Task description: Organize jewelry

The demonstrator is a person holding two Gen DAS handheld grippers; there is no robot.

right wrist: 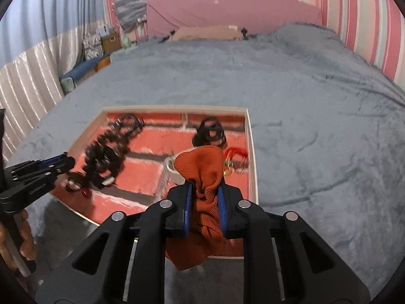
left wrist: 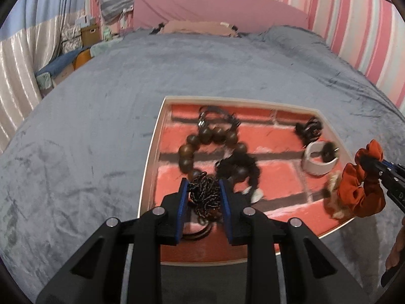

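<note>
Jewelry lies scattered in a shallow white-rimmed tray [left wrist: 152, 152] whose floor is printed like red brick, set on a grey plush bedspread [left wrist: 88, 126]. The left gripper [left wrist: 203, 192] has its blue-padded fingers pinched on a bunch of small dark beaded strands [left wrist: 203, 195] at the tray's near edge; the bunch hangs down between the pads. Beyond it a bracelet of big brown wooden beads [left wrist: 202, 139] curves in an arc, its long run going from the near left toward the tray's far side. A white bangle [left wrist: 317, 162] lies nearer the right wall, standing on its edge with its opening facing up. The right gripper [right wrist: 205, 200] is clamped on an orange scrunchie [right wrist: 202, 172], whose cloth bulges up past the fingertips and droops below them, over the tray's near right corner. Beside it lies a small red and gold piece [right wrist: 234, 159], too blurred to name.
</note>
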